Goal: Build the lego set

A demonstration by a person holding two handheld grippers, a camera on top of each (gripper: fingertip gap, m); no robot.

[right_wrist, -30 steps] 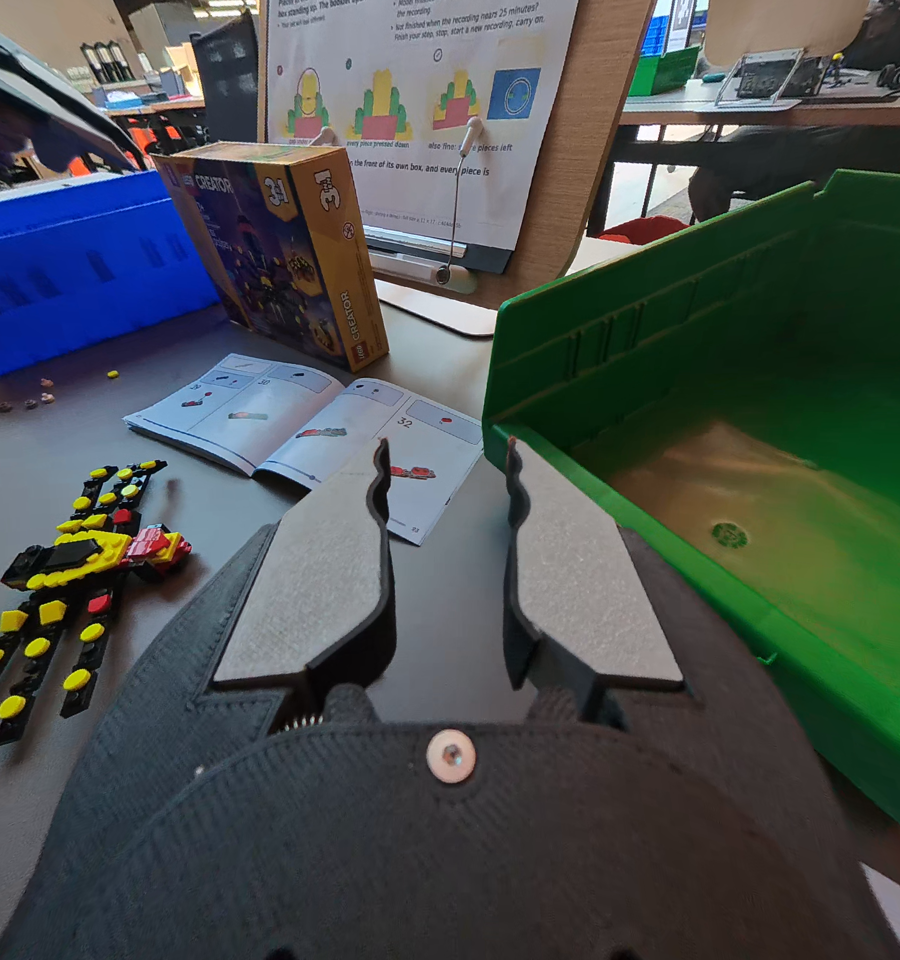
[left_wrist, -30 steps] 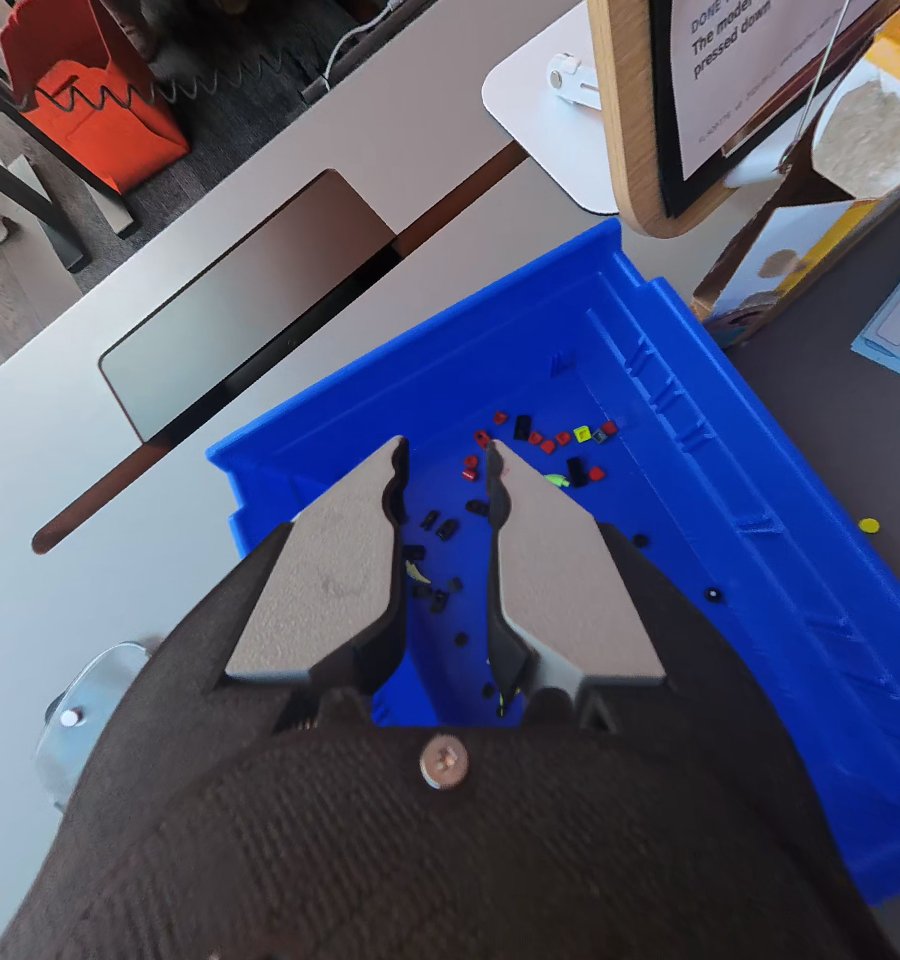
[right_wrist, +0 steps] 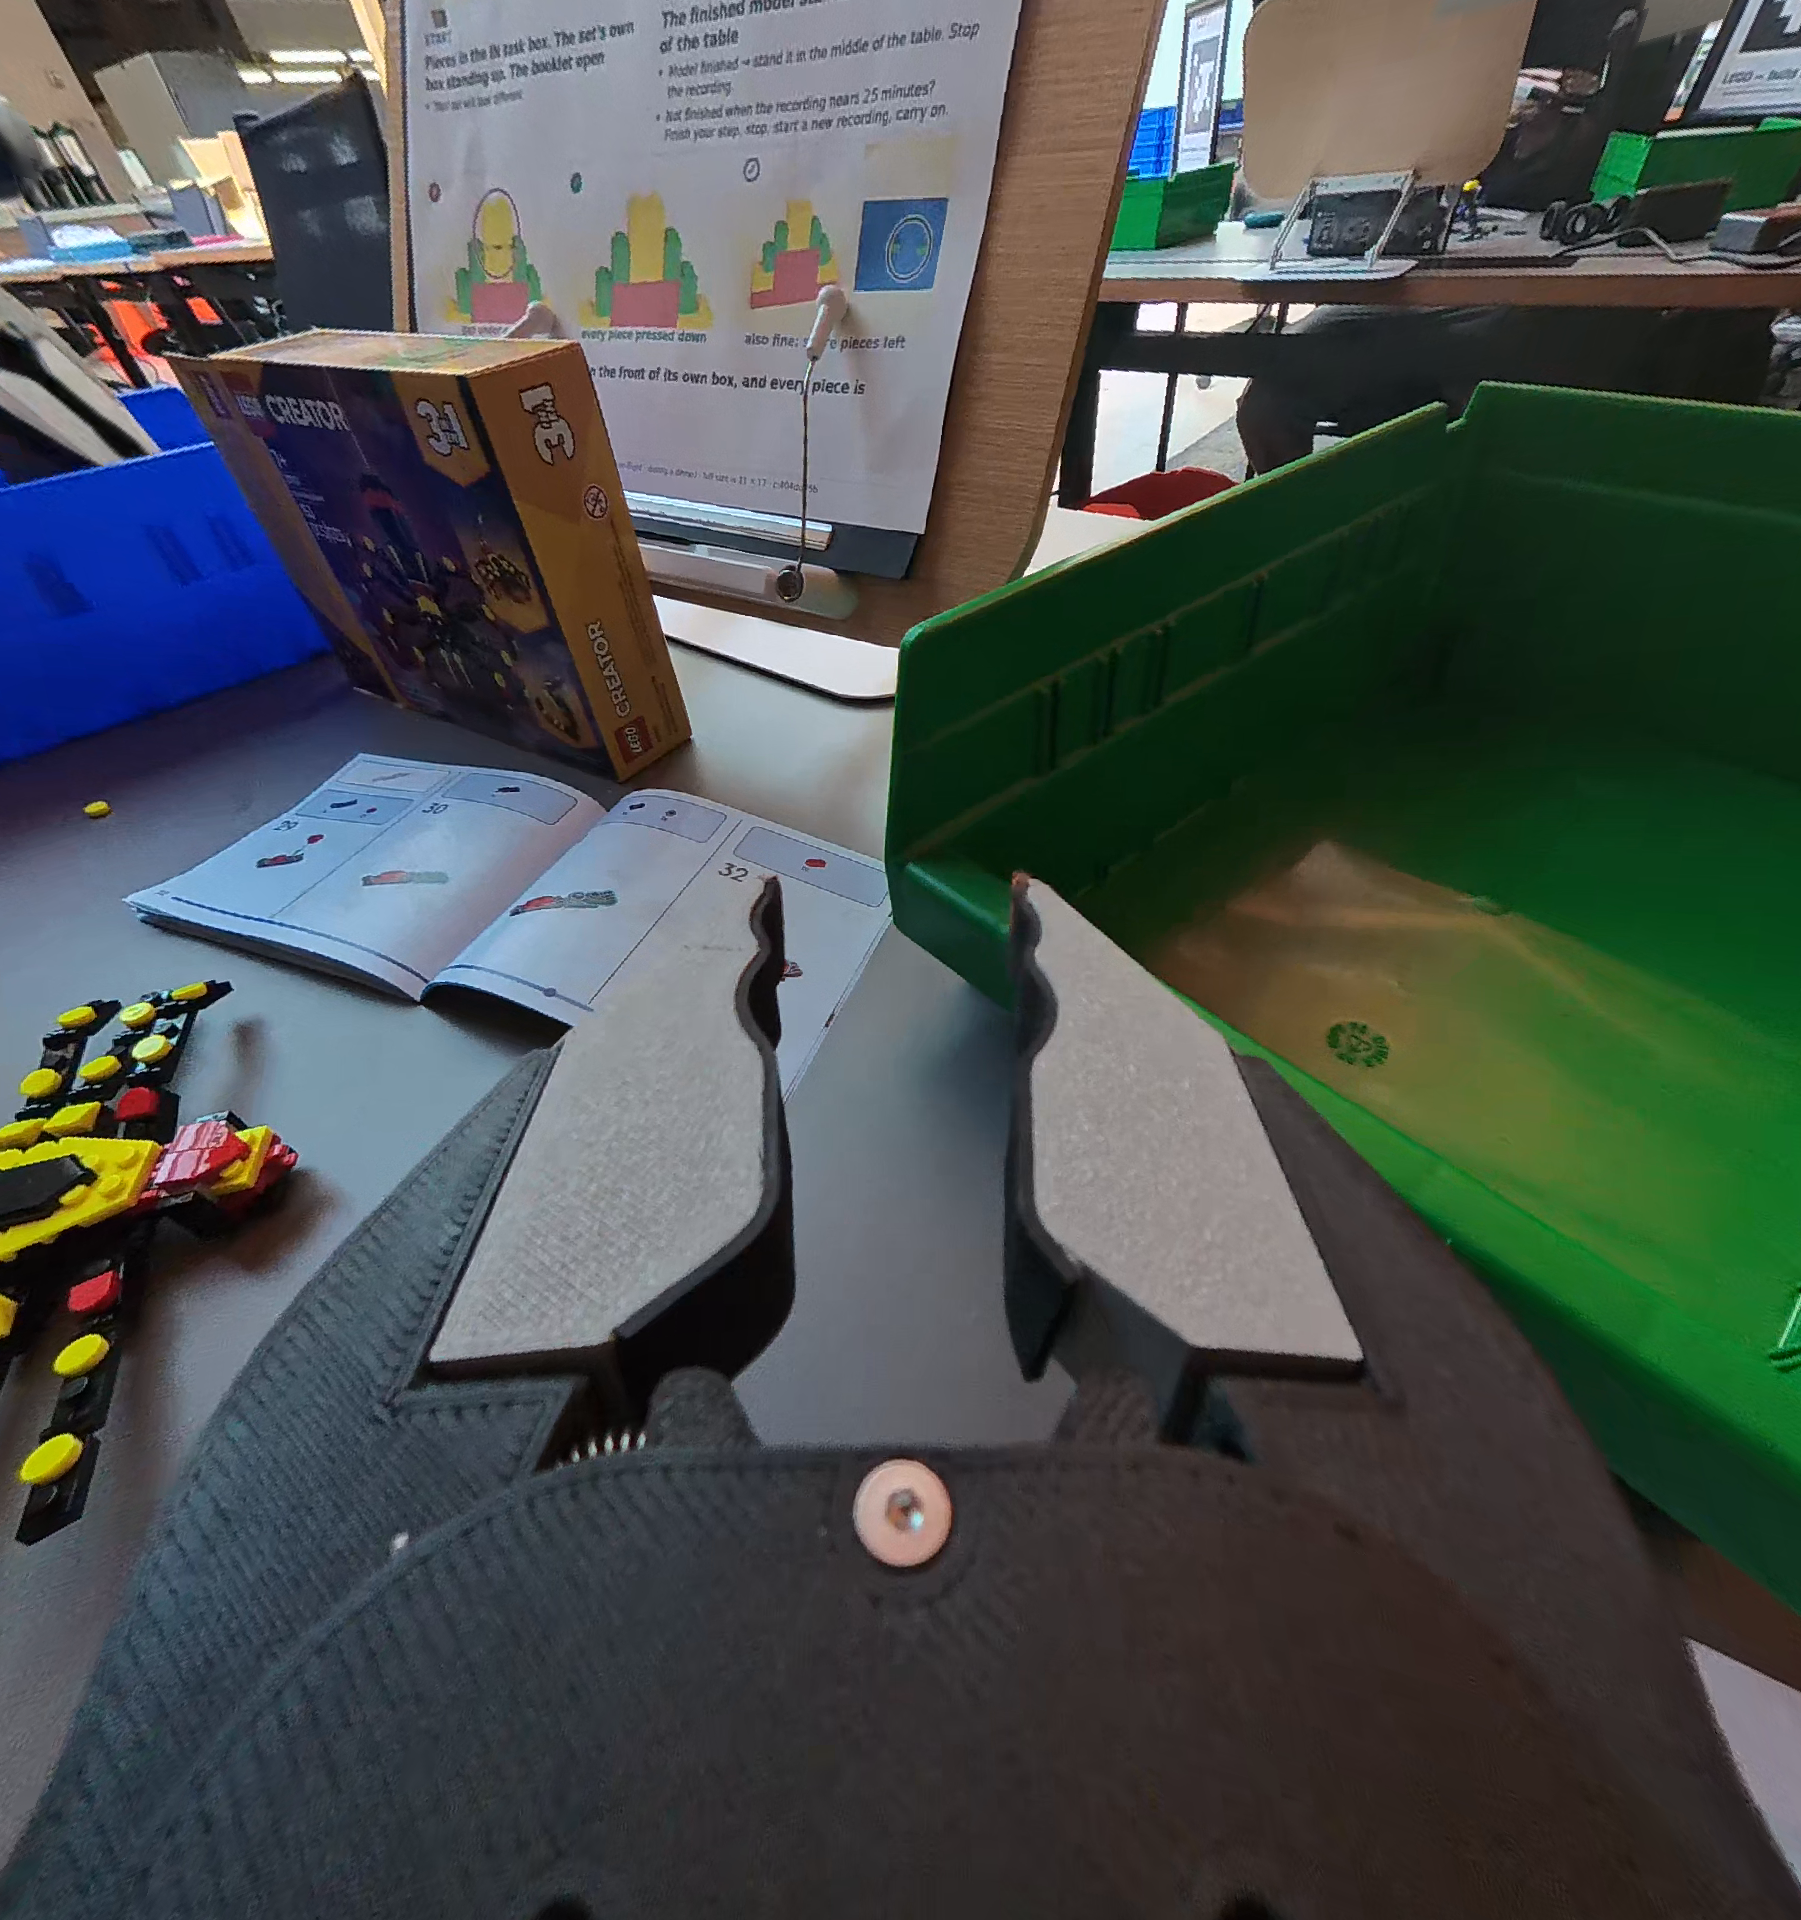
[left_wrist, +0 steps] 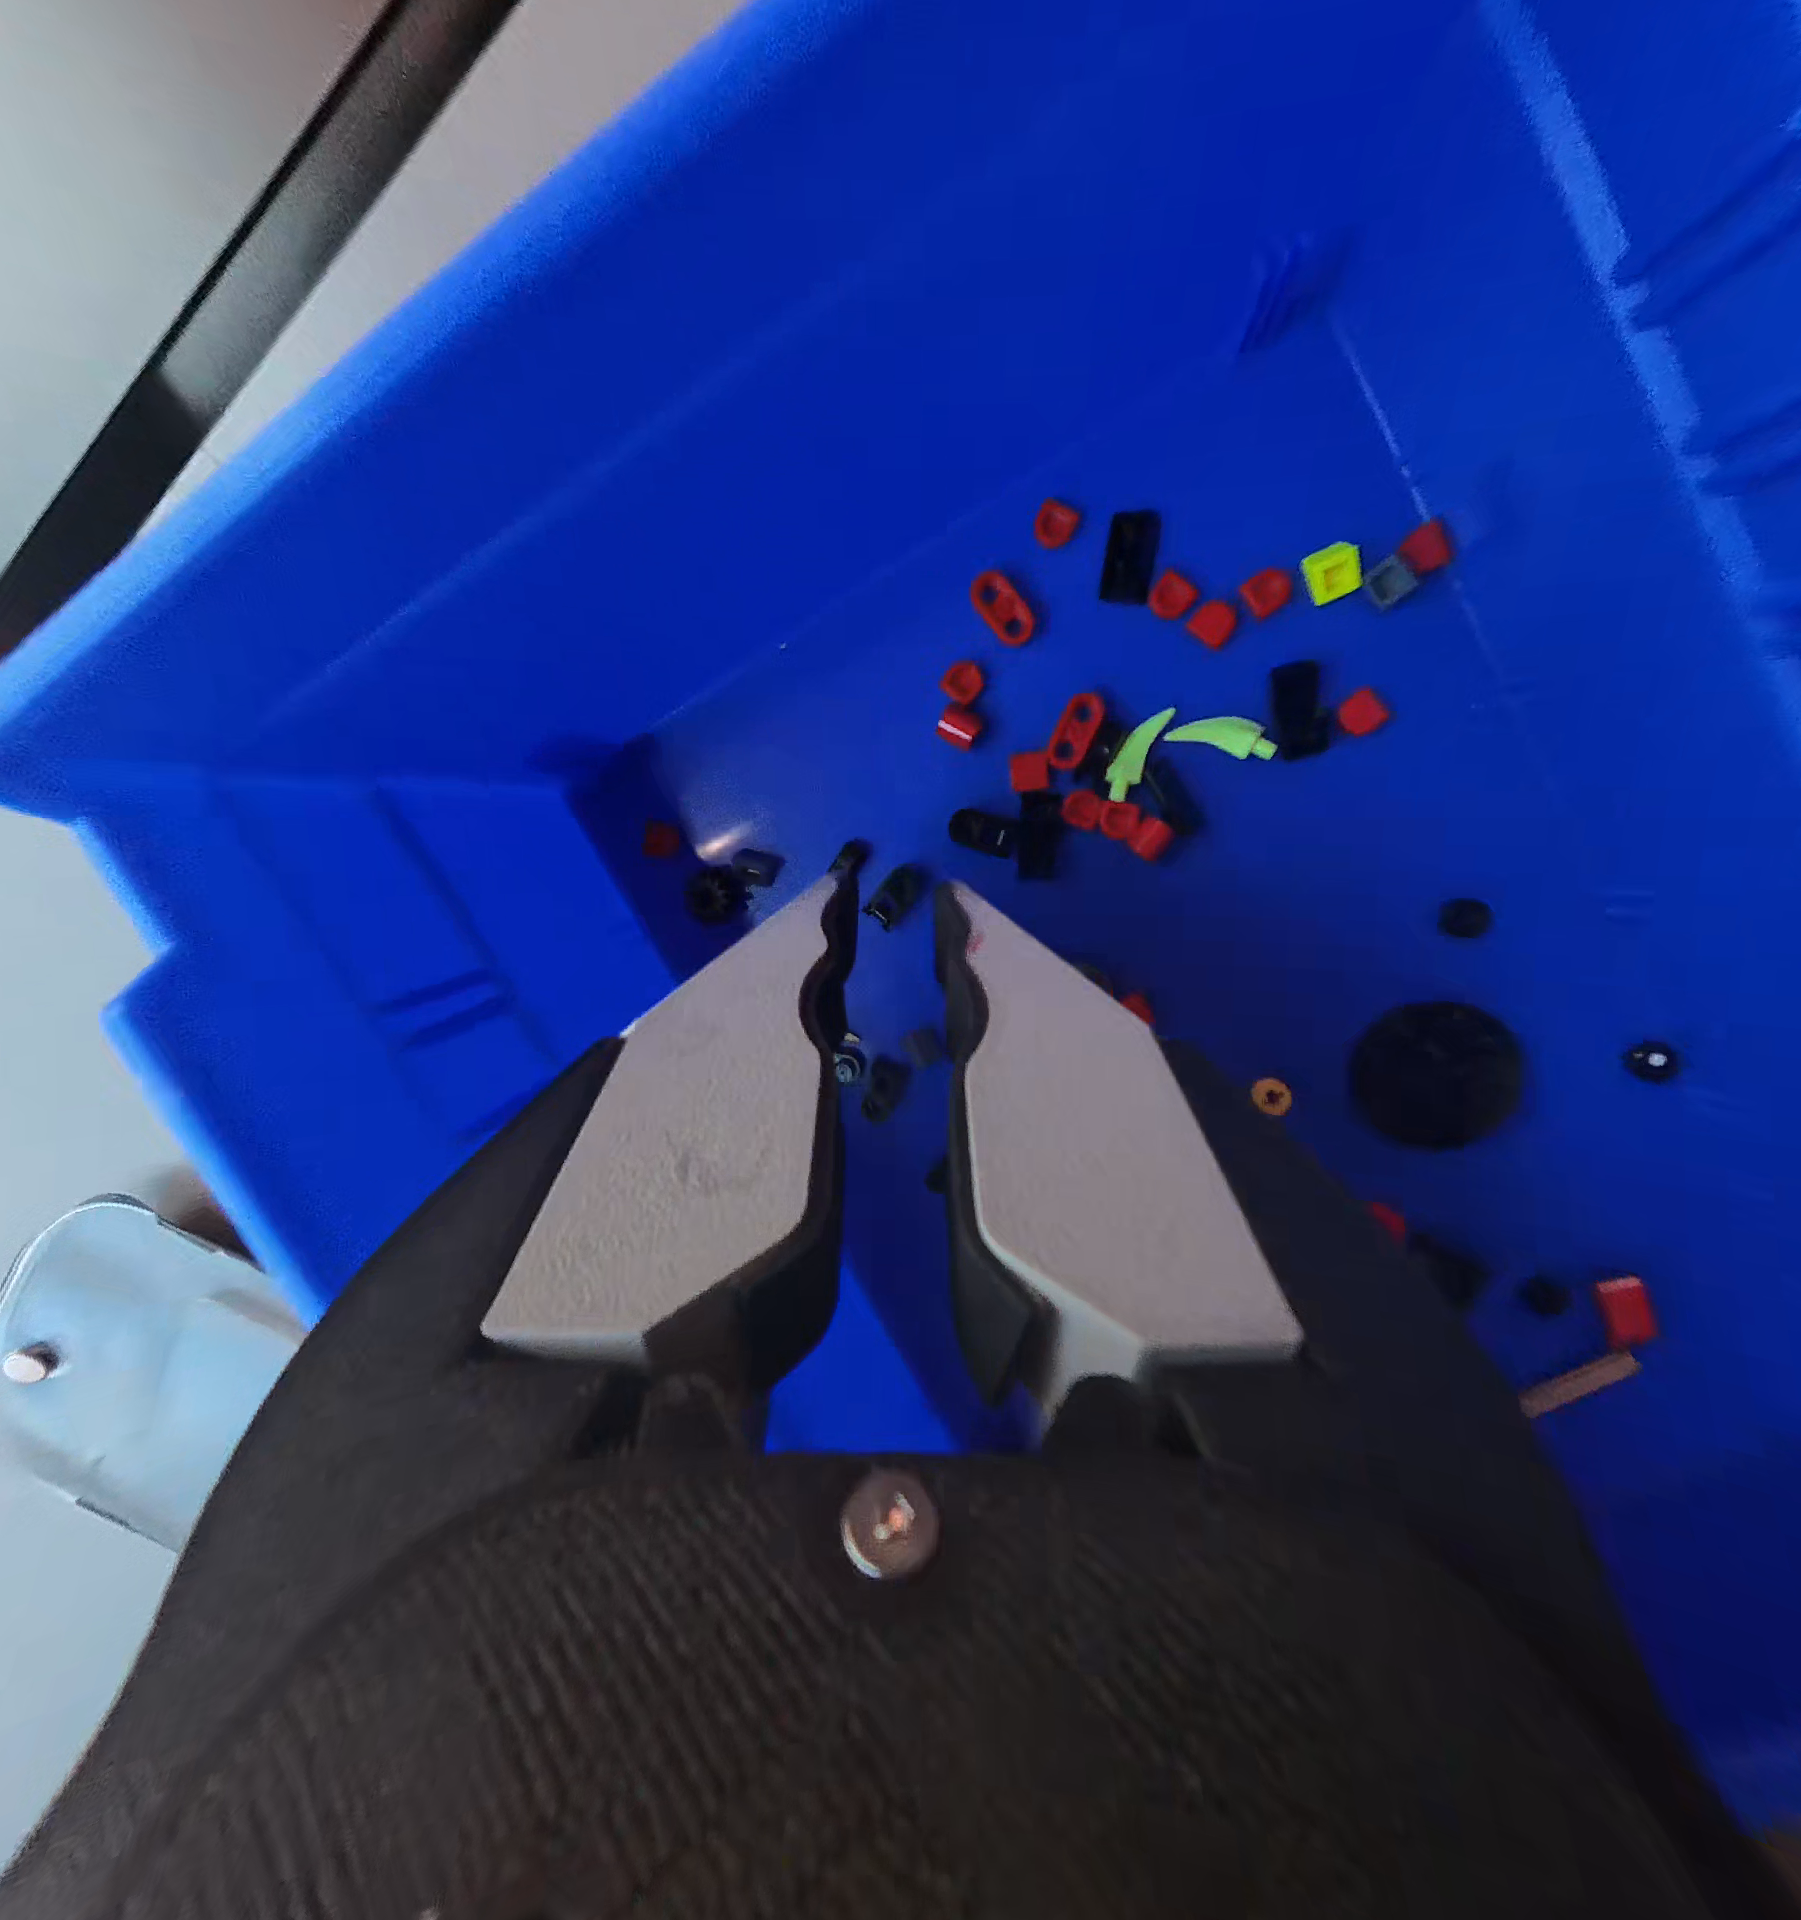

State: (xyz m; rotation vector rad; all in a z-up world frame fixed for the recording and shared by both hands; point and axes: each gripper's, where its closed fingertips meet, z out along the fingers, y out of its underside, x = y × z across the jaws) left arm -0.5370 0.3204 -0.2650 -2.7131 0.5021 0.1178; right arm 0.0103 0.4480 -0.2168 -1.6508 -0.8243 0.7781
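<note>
The left gripper (left_wrist: 891,894) hung inside the blue bin (left_wrist: 563,582), its jaws parted and nothing between them. Just ahead of its tips, in the gap, lay a small black piece (left_wrist: 894,896); beyond that and off to the right sat a scatter of red pieces (left_wrist: 1114,816) and black ones, with two pale green curved pieces (left_wrist: 1176,740) among them and a yellow square piece (left_wrist: 1330,574) farther out. A large black round piece (left_wrist: 1436,1075) rested to the right of the right finger.

The right gripper (right_wrist: 891,899) was also unclenched and empty, low over the grey table (right_wrist: 376,1081). Straight ahead of its left finger lay the open instruction booklet (right_wrist: 522,883), and behind that stood the set's box (right_wrist: 439,540) — upright. To its right, just beside the right finger, was the green bin (right_wrist: 1498,935). Well to the left lay the partly built model (right_wrist: 85,1174), yellow, black and red — flat on the table.
</note>
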